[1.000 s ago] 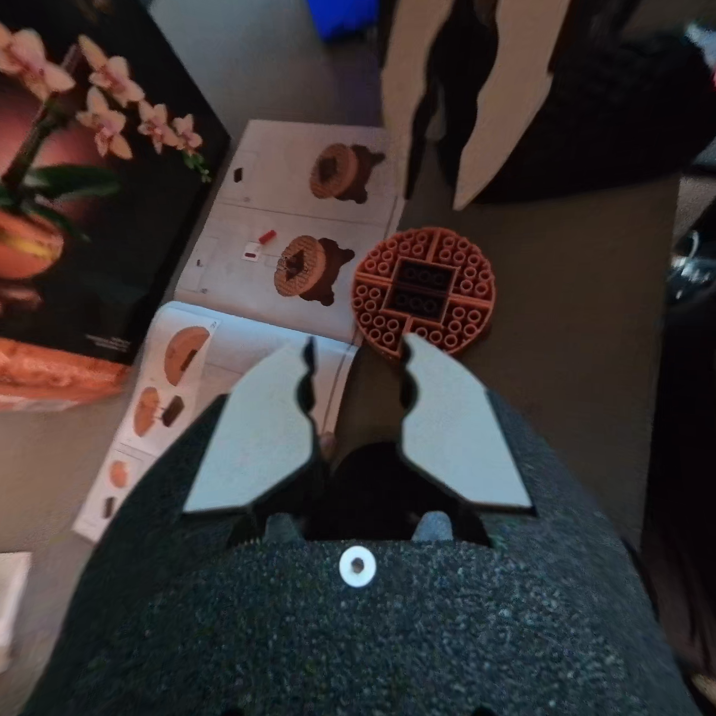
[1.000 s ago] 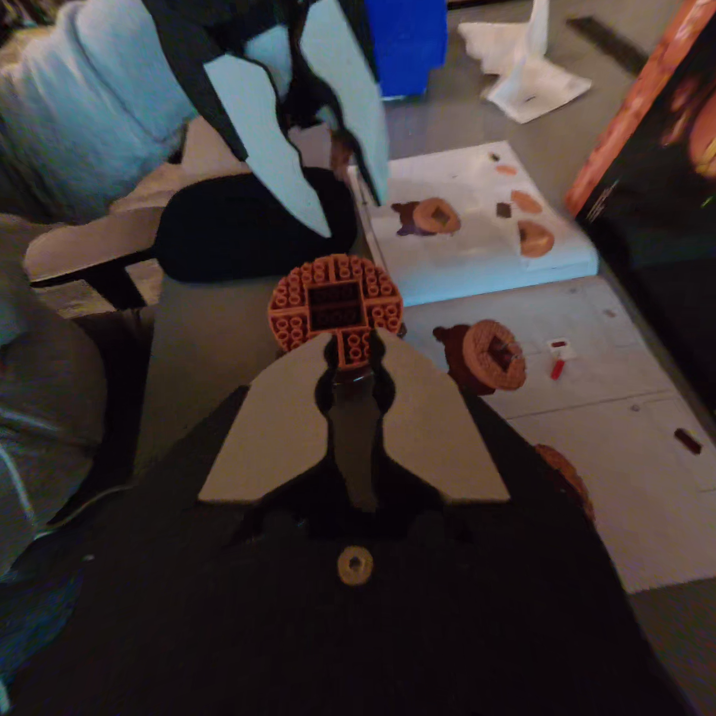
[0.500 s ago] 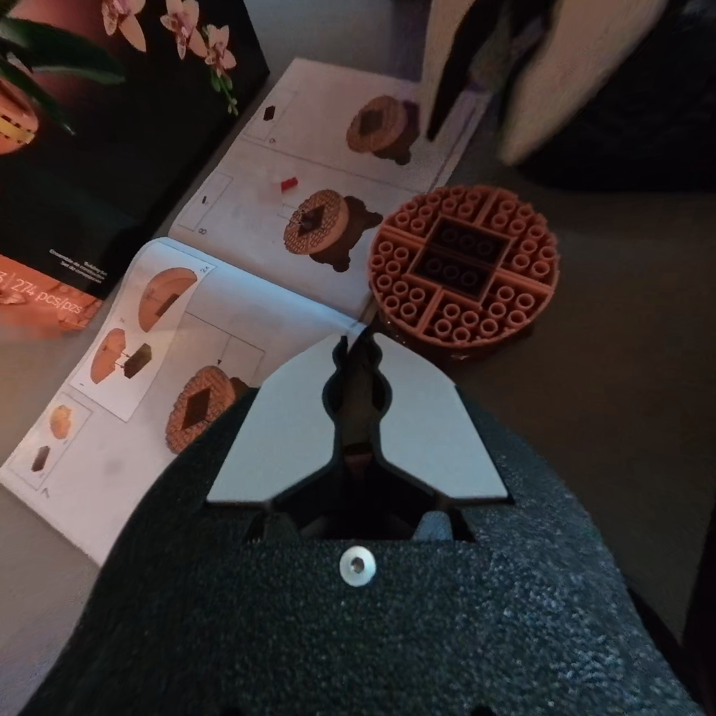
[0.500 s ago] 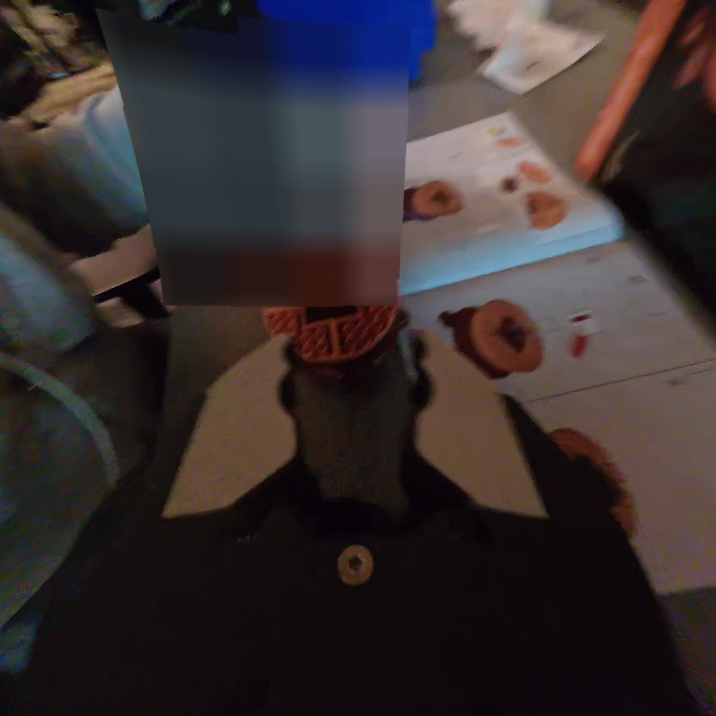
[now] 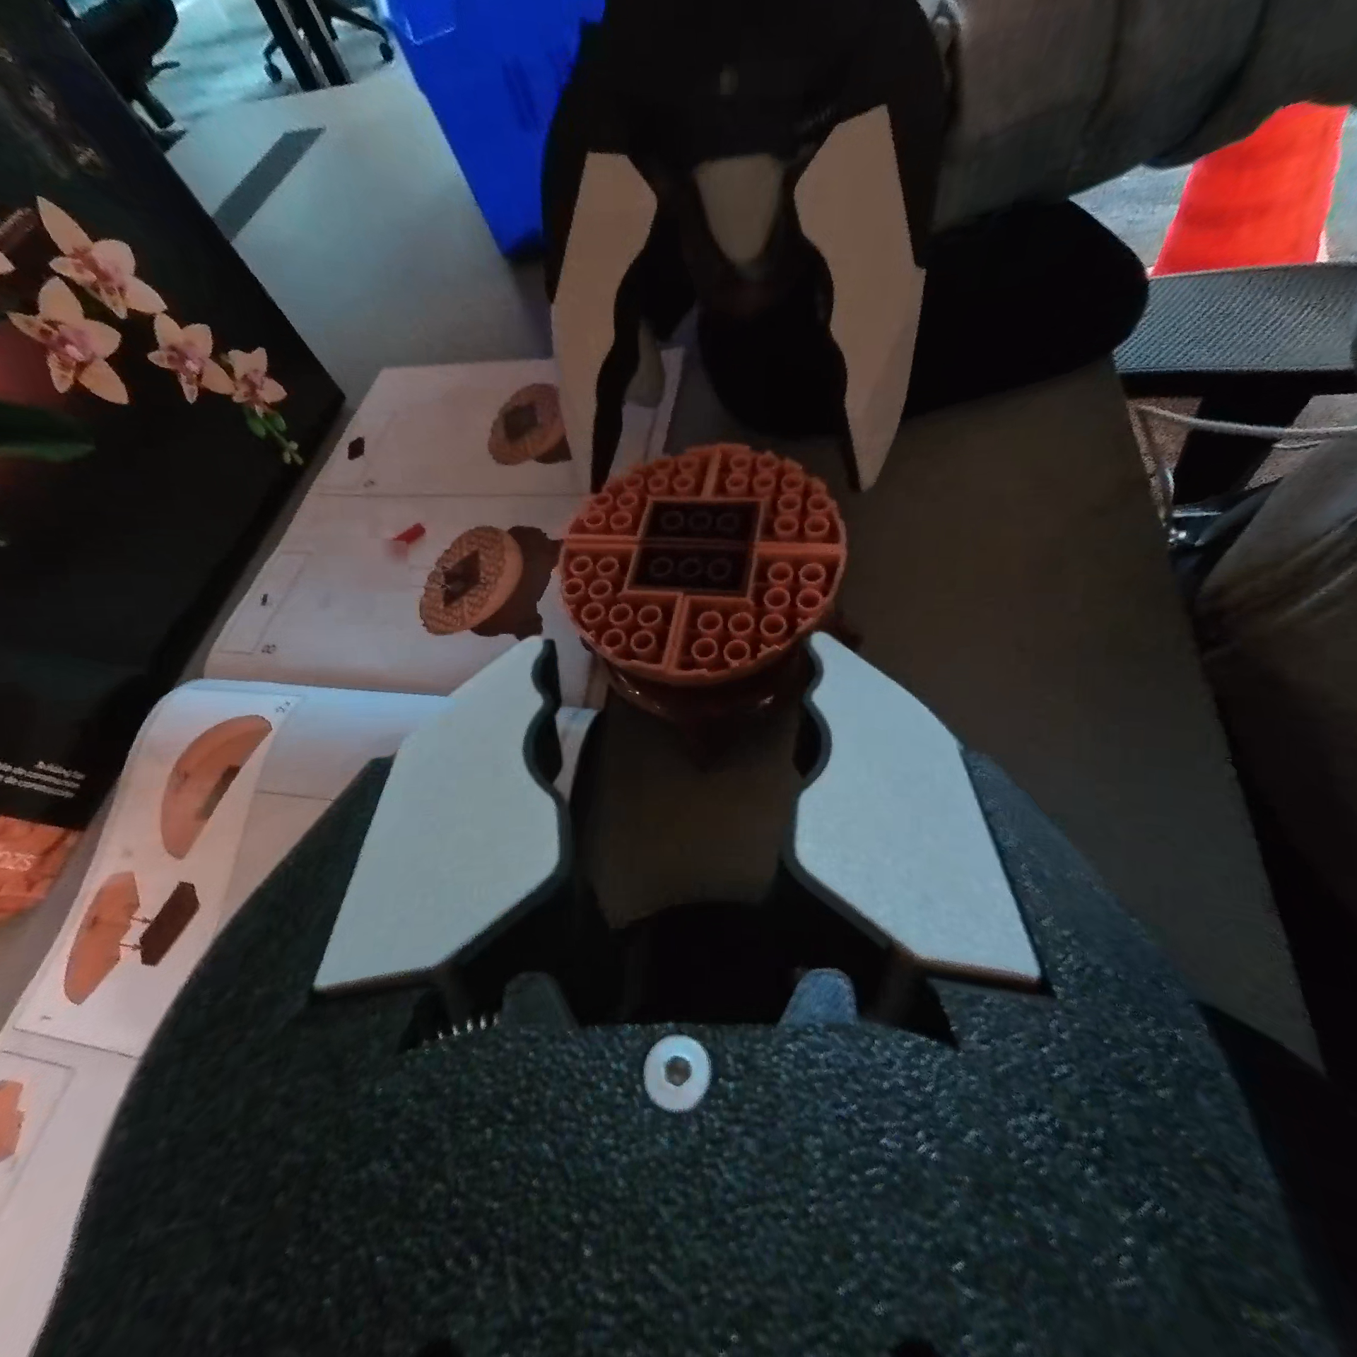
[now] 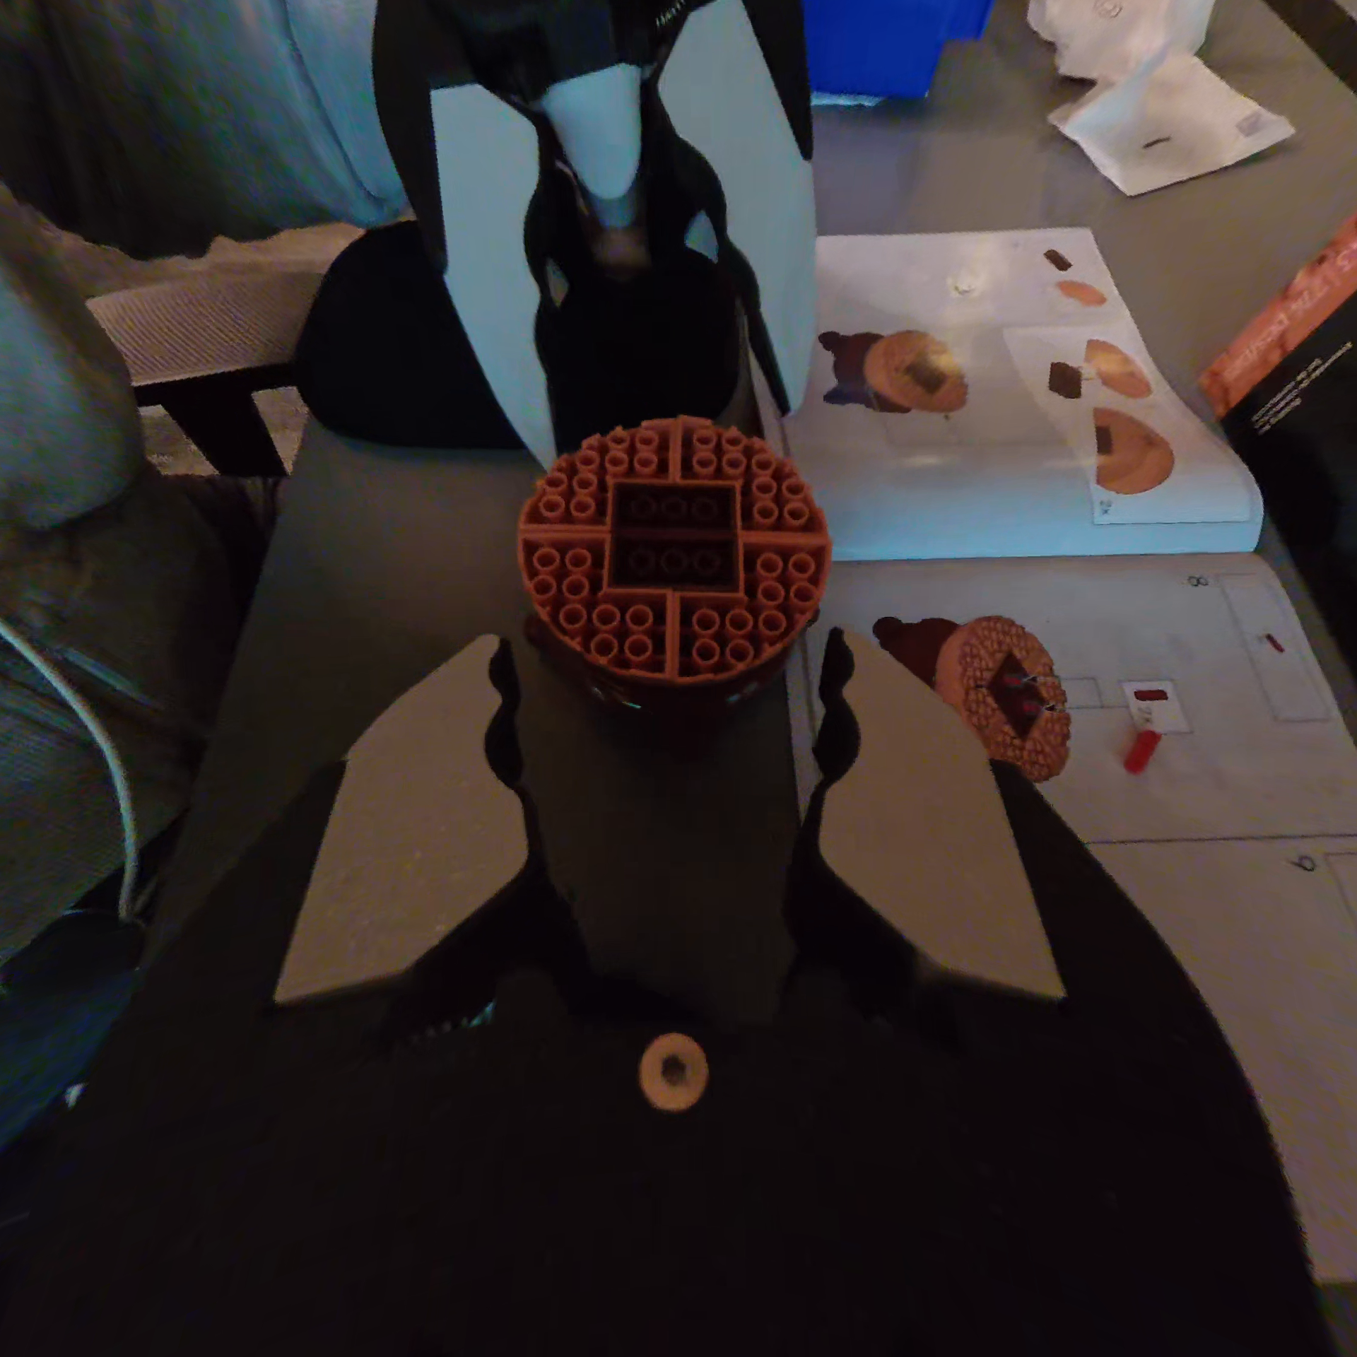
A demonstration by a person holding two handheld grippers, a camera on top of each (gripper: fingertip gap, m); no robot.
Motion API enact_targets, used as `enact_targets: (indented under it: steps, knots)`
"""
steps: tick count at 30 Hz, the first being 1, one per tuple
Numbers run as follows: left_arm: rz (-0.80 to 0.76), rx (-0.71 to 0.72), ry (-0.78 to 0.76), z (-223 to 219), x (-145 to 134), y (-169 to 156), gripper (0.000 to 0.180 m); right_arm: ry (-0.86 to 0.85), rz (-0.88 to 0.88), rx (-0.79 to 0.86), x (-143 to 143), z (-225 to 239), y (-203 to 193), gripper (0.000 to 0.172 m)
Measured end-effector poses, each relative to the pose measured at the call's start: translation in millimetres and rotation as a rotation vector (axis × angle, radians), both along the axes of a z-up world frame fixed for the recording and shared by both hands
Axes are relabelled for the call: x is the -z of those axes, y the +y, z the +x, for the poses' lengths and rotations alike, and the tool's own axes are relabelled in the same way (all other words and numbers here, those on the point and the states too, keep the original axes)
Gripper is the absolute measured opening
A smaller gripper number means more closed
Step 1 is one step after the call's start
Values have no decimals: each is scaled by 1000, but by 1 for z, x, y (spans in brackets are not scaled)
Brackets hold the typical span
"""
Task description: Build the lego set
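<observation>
Two grippers face off over a round brick build

The black box (image 5: 110, 440) is cut off far left; the open booklet (image 5: 440, 558) is partly covered; the orange studded disc (image 5: 701, 558) stands on the table, its dark base half hidden, between left gripper (image 5: 675, 661) and right gripper (image 6: 664, 646), both released.

The left gripper (image 5: 679, 653) has a black, grainy housing with pale grey, wavy-edged fingers (image 5: 470, 822); a white-ringed screw (image 5: 676, 1073) sits just behind them; the right gripper (image 6: 672, 646) matches, its fingers (image 6: 925, 815) beige-looking; a grey sleeve (image 5: 1101, 81) follows it.
</observation>
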State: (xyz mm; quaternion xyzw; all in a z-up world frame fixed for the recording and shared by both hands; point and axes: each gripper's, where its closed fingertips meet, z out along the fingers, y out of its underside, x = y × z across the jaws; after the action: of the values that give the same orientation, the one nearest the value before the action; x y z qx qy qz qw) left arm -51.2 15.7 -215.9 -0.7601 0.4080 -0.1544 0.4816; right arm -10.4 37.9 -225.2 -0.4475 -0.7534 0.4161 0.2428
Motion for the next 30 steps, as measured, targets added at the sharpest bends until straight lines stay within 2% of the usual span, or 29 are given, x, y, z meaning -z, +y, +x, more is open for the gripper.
enact_targets:
  steps: [2, 3, 4, 6, 7, 8, 9, 12, 14, 26, 30]
  knots:
    - [15, 10, 21, -2, -3, -1, 61, 47, -14, -11, -12, 1, 2, 75]
    - [38, 15, 18, -3, -8, -2, 57, 84, -36, -7, -22, 0, 3, 68]
    - [66, 14, -7, -3, -17, -2, 50, 125, -62, 0, -32, -1, 5, 51]
    - [104, 0, -105, 2, -37, 2, 16, 174, -80, 22, -44, -7, 6, 7]
    - [97, -32, -123, 1, -41, 9, 4, 159, -57, 48, -41, -12, 8, 5]
    - [72, -83, -106, -1, -39, 17, 1, 118, -17, 80, -33, -16, 12, 1]
    - [47, -118, -69, -3, -34, 24, 0, 76, 15, 93, -25, -18, 13, 0]
    - [-13, -104, 5, 4, -16, 28, 0, 14, 54, 92, -11, -23, 8, 0]
    - [-60, -97, 57, 7, -3, 27, 0, 13, 56, 97, -10, -24, 7, 0]
    - [-62, -103, -45, 16, -2, 30, 0, -119, 94, 91, -7, -23, 5, 0]
    - [-7, -131, -1, 14, -4, 30, 0, -147, 150, 75, -8, -24, 5, 0]
